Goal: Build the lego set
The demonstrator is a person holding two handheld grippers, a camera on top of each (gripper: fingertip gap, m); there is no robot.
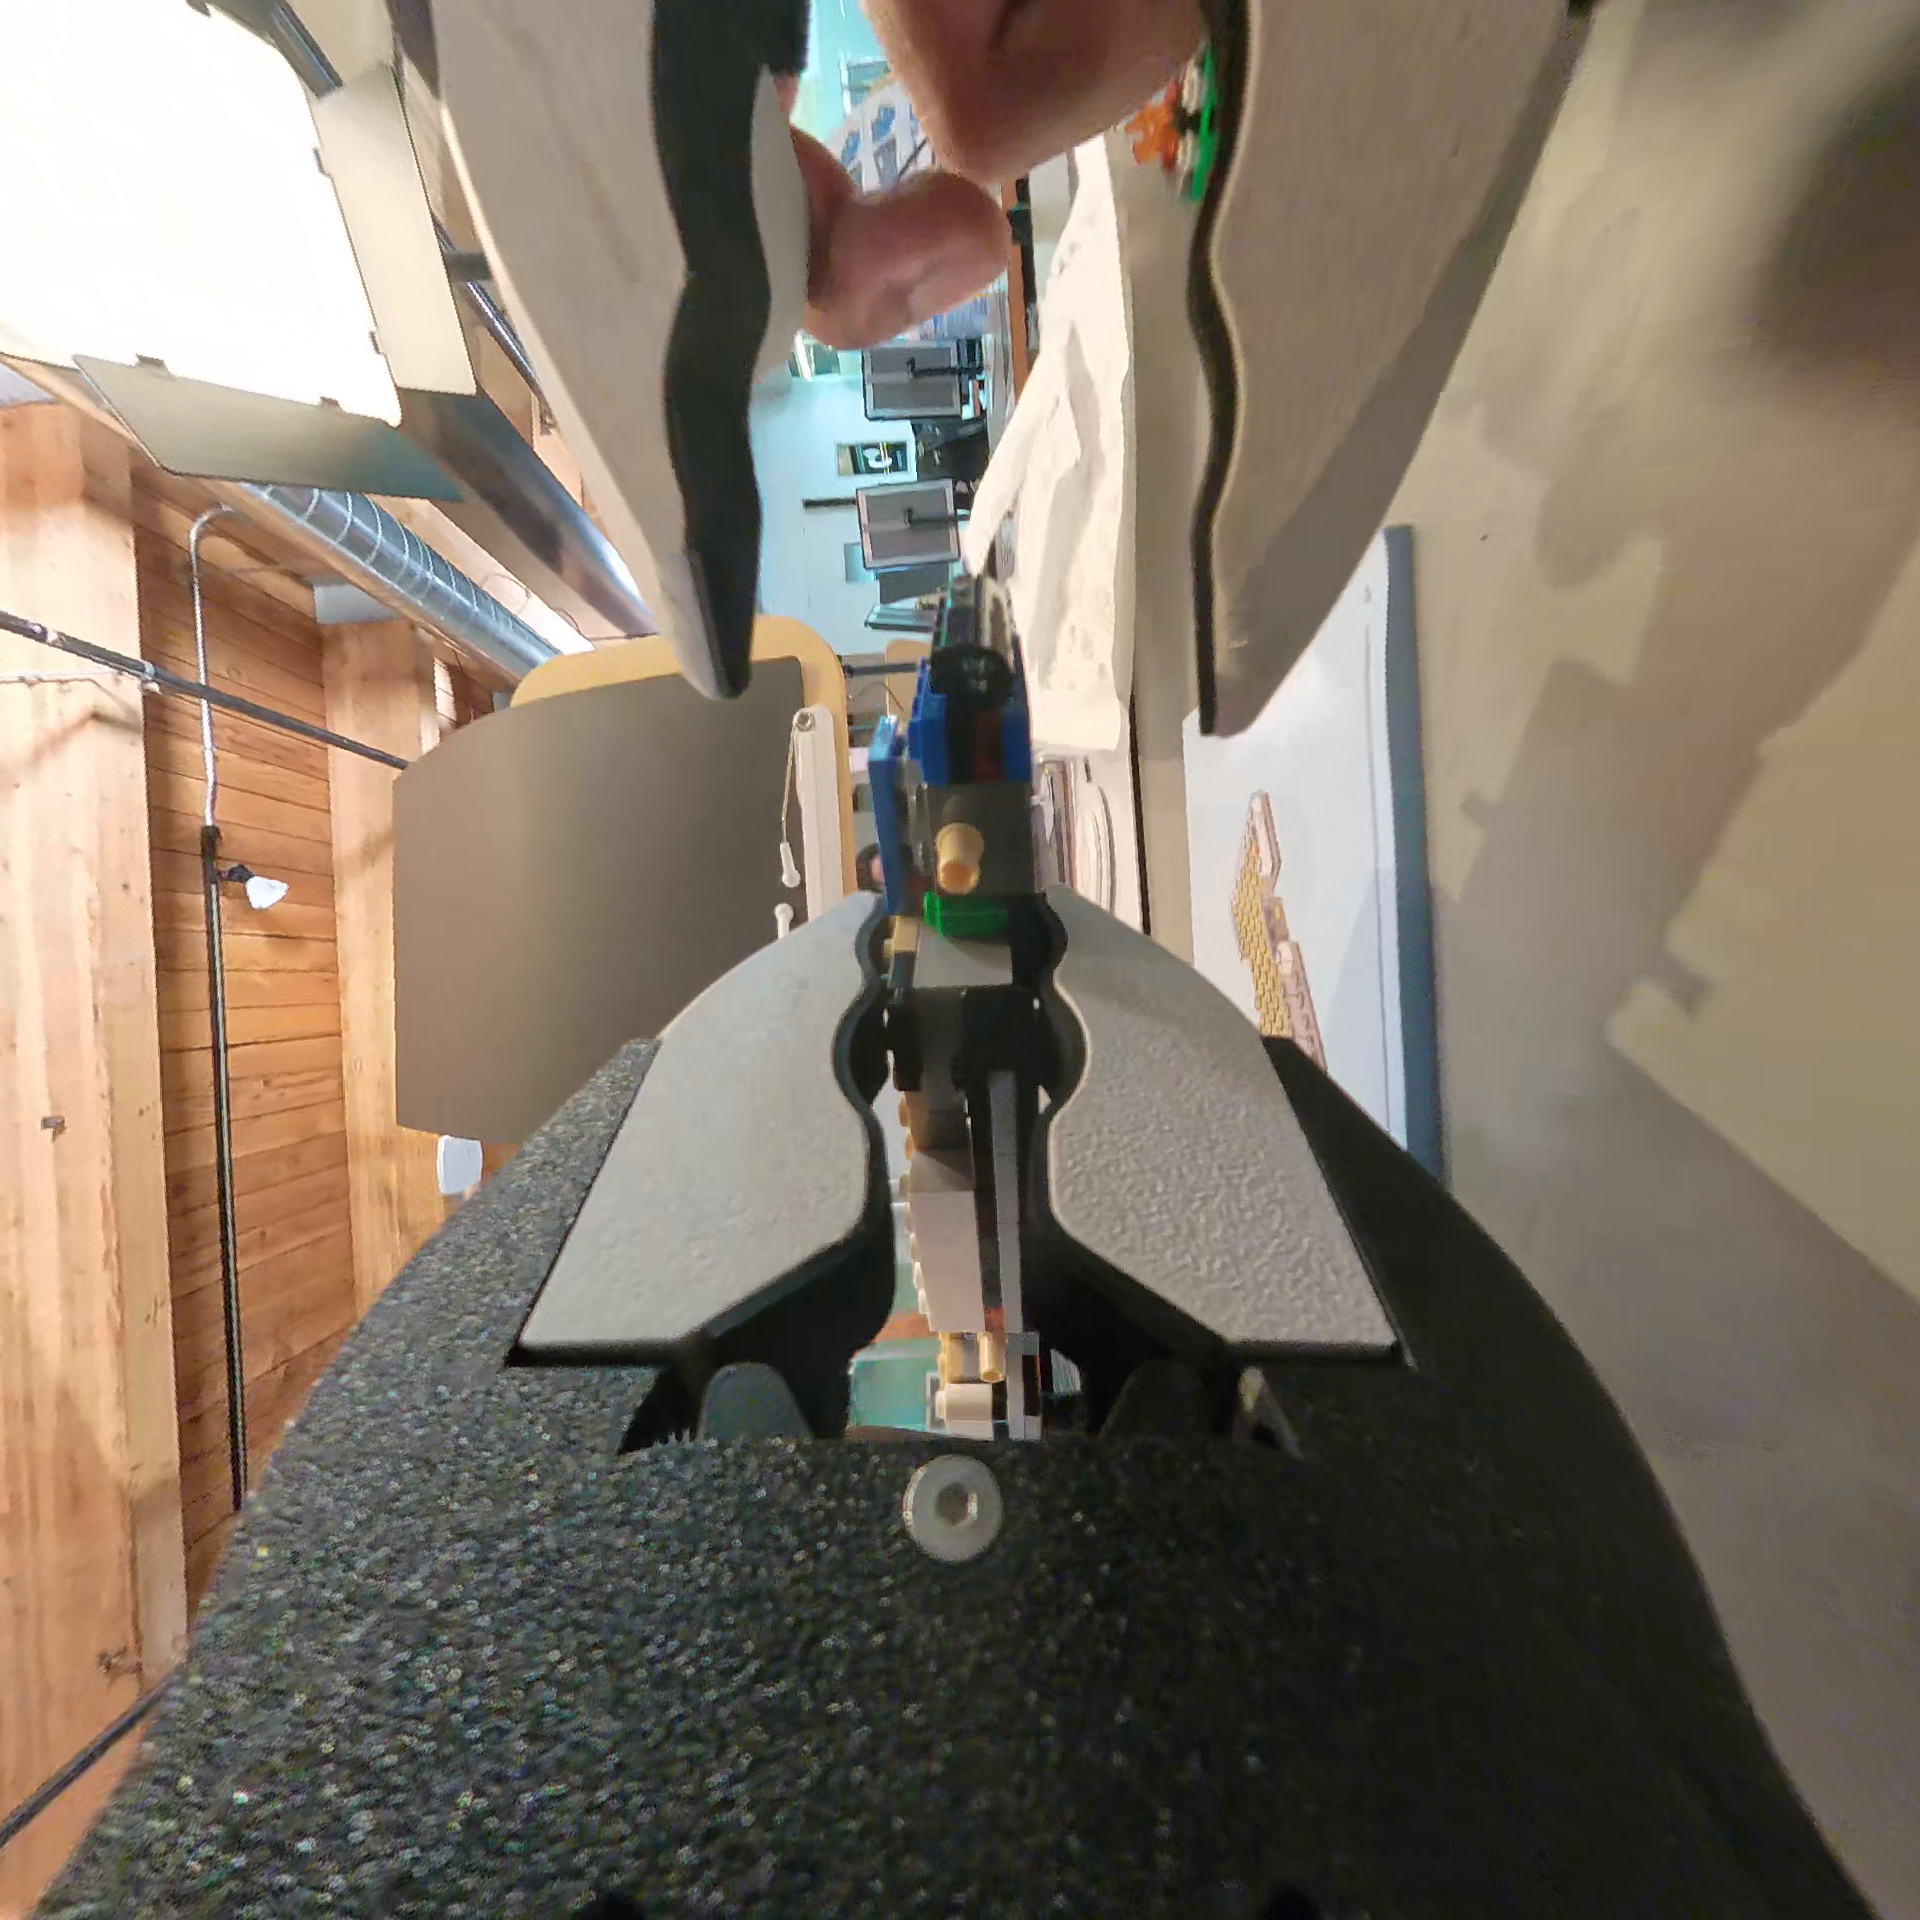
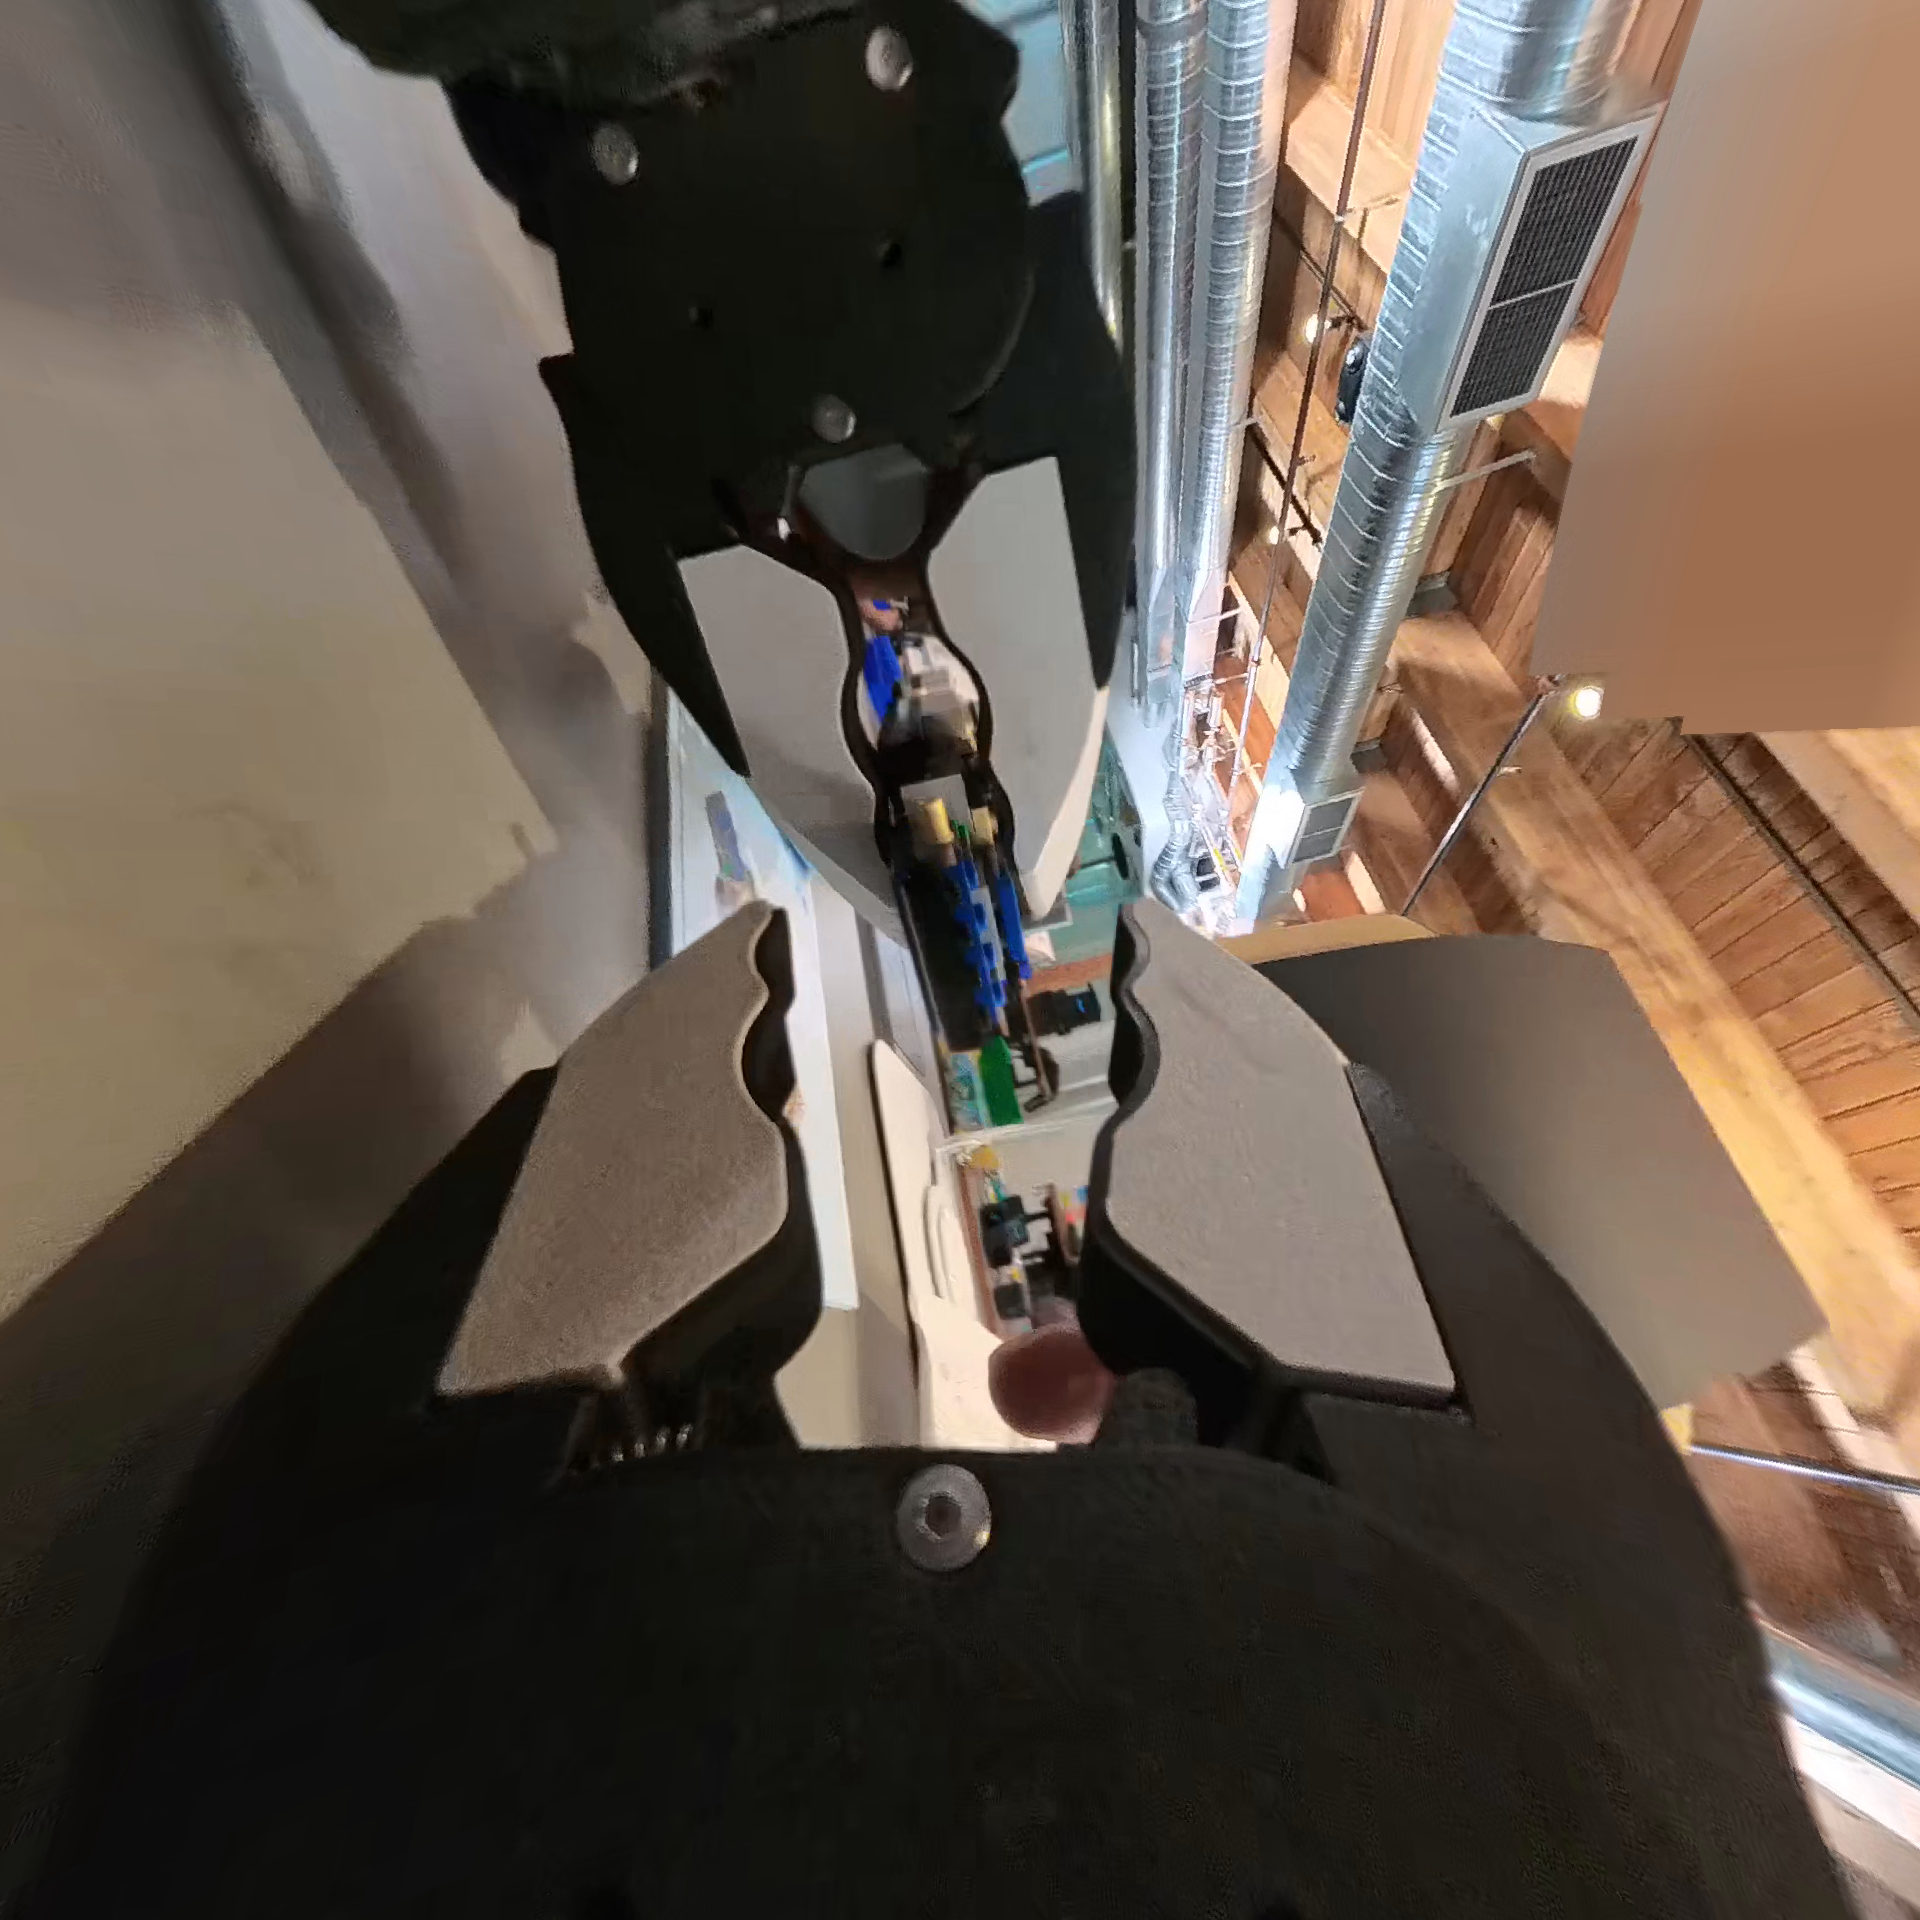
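My left gripper is shut on a long toy-brick model of grey, black, blue, tan and green pieces that runs between its fingers and sticks out past the tips. The same model shows in the right wrist view, clamped by the left gripper coming in from above. My right gripper is open; its fingers stand either side of the model's free end without touching it. In the left wrist view the right gripper's fingers hang open above the model, with a hand behind them.
A white board with a small honeycomb-patterned brick piece stands at the right. A grey curved panel and wooden walls lie left. Silver ducts run behind in the right wrist view. My right fingertips sit around 5 cm from my left ones.
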